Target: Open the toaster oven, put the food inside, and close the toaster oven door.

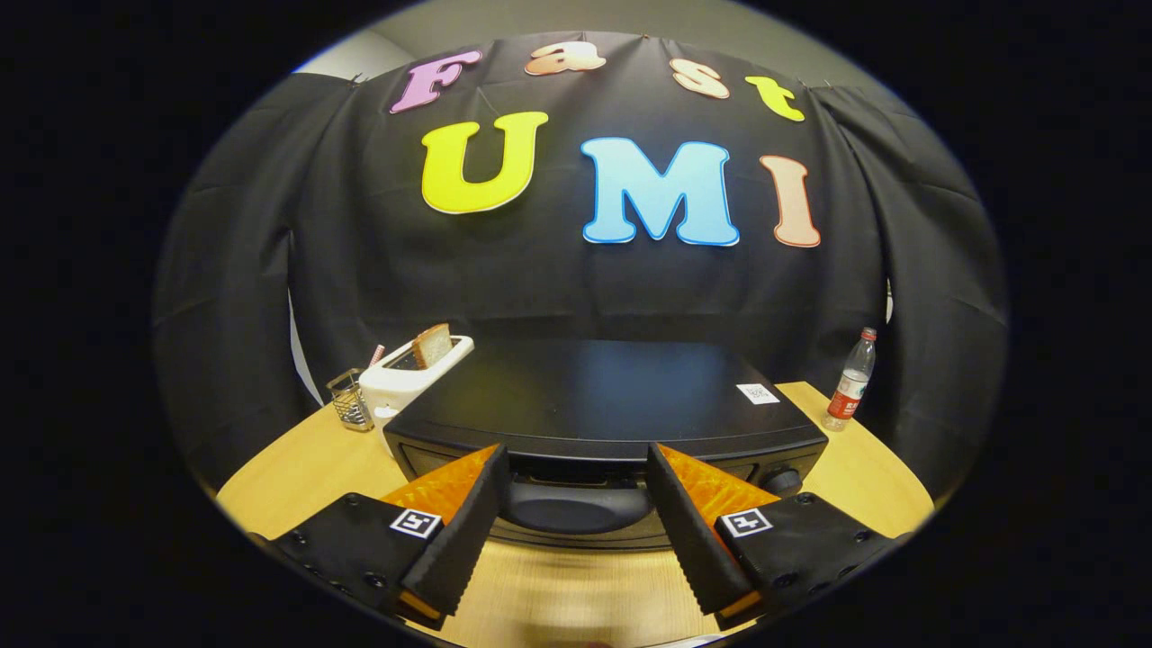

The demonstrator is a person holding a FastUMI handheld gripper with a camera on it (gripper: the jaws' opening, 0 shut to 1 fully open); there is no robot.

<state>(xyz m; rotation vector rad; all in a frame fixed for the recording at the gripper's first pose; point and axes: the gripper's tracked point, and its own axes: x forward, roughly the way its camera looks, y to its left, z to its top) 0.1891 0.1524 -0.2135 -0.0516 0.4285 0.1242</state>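
The black, flat-topped toaster oven (612, 405) sits mid-desk, door closed, its dark curved door handle (576, 506) lying between the jaws of the gripper (576, 517). The jaws stand wide apart, touching nothing, one either side of the handle — a line-up for gripping it and pulling the door down, I judge. At ten o'clock from the oven, a white pop-up toaster (409, 378) holds a slice of brown bread (433, 346), probably the food. Beside it stands a wire-mesh cup (349, 400). At two o'clock, a red-labelled plastic bottle (851, 380) stands on the pale wooden desk (297, 468).
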